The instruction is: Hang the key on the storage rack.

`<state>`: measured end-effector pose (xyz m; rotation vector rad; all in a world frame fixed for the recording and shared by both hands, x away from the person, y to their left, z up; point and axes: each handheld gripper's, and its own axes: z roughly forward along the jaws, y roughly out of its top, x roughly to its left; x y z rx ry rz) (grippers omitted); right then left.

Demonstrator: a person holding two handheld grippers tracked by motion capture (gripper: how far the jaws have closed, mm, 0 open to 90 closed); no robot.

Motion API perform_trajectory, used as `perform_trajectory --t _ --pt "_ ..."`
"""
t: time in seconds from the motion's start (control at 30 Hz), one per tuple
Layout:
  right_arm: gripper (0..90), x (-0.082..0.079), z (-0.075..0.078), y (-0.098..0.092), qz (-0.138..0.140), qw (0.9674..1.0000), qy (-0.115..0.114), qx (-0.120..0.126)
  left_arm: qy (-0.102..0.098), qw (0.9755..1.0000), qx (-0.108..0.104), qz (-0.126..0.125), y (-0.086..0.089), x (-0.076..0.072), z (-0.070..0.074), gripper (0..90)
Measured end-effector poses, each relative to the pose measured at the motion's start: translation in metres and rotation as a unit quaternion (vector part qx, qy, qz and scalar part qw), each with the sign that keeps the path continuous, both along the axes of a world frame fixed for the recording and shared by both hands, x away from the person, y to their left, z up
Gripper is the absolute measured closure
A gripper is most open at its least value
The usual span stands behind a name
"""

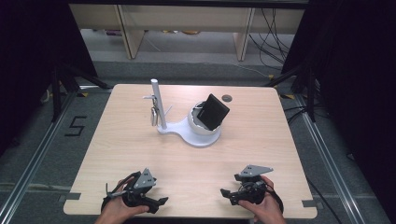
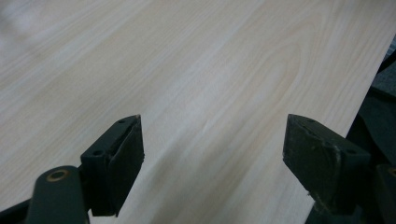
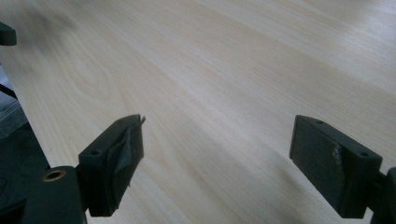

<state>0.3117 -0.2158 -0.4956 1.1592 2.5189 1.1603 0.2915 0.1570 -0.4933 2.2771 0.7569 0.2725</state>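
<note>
Sitting at the near edge, we've got left gripper [image 1: 156, 201] and right gripper [image 1: 229, 193] both wide, empty; white stand [image 1: 189, 128] well ahead, centered between them.

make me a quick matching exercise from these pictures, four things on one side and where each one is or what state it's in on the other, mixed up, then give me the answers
Things:
1. black tablet
2. white post
3. left gripper
4. right gripper

Places or states:
A. open, near the table's front edge, on the person's right
B. leaning in the white bowl-shaped holder
C. upright at the stand's left end
D. open, near the table's front edge, on the person's left

Pairs: 1-B, 2-C, 3-D, 4-A
</note>
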Motion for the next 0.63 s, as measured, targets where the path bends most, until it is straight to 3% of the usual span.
perform_trajectory --t 0.17,0.33,0.4,0.53,0.6,0.63 --pt "18.6 -0.002 0.001 0.003 0.013 0.9999 -0.004 -0.002 0.004 1.0 0.004 -0.001 0.003 -0.007 -0.011 20.4" --pt "18.9 -0.003 0.001 0.007 0.022 0.9997 -0.004 -0.007 -0.001 0.9999 -0.011 0.008 0.005 -0.007 -0.01 20.4" --pt "18.9 -0.004 0.001 0.007 0.02 0.9998 0.0 -0.007 -0.004 0.9999 -0.001 0.009 0.008 -0.005 -0.011 20.3" --pt "18.8 -0.003 0.001 0.006 0.024 0.9997 -0.006 -0.009 0.003 0.9998 -0.014 0.016 0.011 -0.003 -0.013 19.6" --pt "18.6 -0.003 0.001 0.006 0.022 0.9997 -0.005 -0.009 0.012 0.999 -0.035 0.027 0.012 -0.001 -0.016 18.3" --pt "18.6 -0.003 0.001 0.006 0.02 0.9997 -0.006 -0.01 0.003 0.9993 -0.02 0.03 0.016 0.002 -0.016 18.2"
